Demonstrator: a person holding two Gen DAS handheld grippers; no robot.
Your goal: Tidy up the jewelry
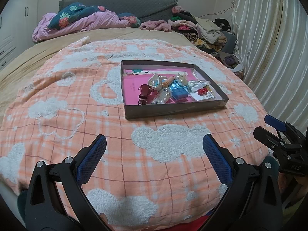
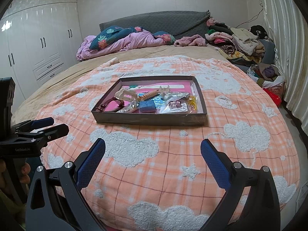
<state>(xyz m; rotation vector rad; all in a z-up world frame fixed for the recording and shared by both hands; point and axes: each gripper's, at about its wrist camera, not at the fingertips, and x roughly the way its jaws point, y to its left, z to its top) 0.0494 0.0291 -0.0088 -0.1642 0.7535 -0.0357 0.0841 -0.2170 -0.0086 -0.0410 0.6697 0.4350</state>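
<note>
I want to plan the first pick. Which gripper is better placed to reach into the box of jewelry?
Probably the right gripper: the box lies nearly straight ahead of its open jaws. From the left gripper, also open, the box sits off to the right.

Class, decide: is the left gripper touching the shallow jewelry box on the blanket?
Apart. In the left wrist view the left gripper hangs open near the camera, and a wide stretch of orange blanket lies between its fingertips and the box.

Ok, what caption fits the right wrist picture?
Open right claw faces a shallow dark cardboard tray of jewelry on an orange checked blanket.
</note>
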